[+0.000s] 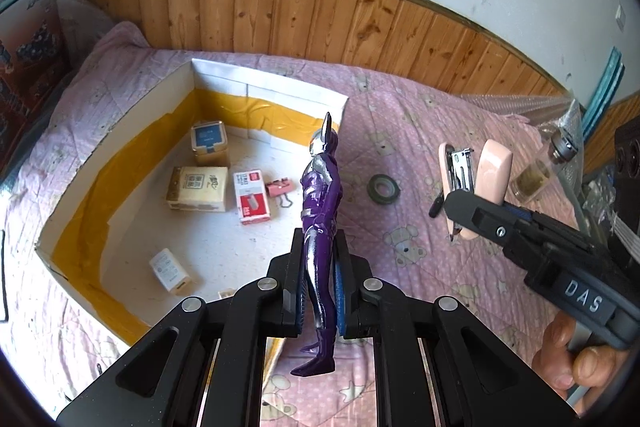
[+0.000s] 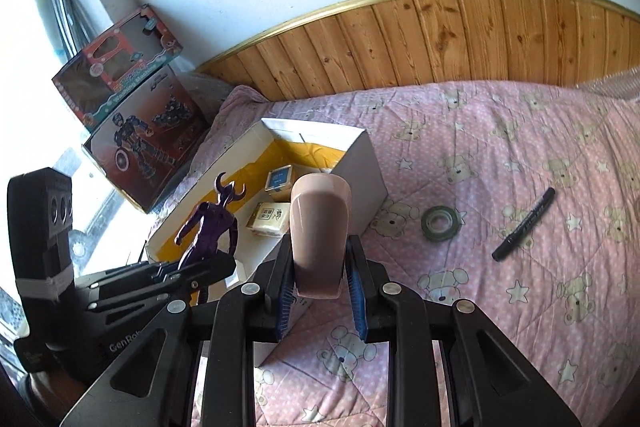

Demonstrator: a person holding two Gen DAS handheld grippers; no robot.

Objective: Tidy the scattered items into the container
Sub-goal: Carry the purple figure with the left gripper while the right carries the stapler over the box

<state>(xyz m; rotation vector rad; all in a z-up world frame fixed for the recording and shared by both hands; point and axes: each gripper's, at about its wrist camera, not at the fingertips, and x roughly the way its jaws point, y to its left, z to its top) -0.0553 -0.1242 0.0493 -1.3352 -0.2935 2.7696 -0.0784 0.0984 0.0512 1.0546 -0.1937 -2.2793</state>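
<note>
- The white cardboard box with yellow tape (image 1: 120,147) sits on the left, already holding small packs.
- The left gripper (image 1: 319,291) squeezes a shiny purple plastic toy figure (image 1: 320,195) tight, over the box edge, likely to drop inside.
- The right gripper (image 2: 319,283) pinches a pink plastic stapler (image 2: 319,227), lifted above the quilt, probably next.

You see a bed covered by a pink bear-print quilt (image 2: 500,131). Lying directly on it: a white open box (image 2: 362,163) at centre left, a roll of green tape (image 2: 439,222) just right of it, a black marker (image 2: 525,223) further right.
</note>
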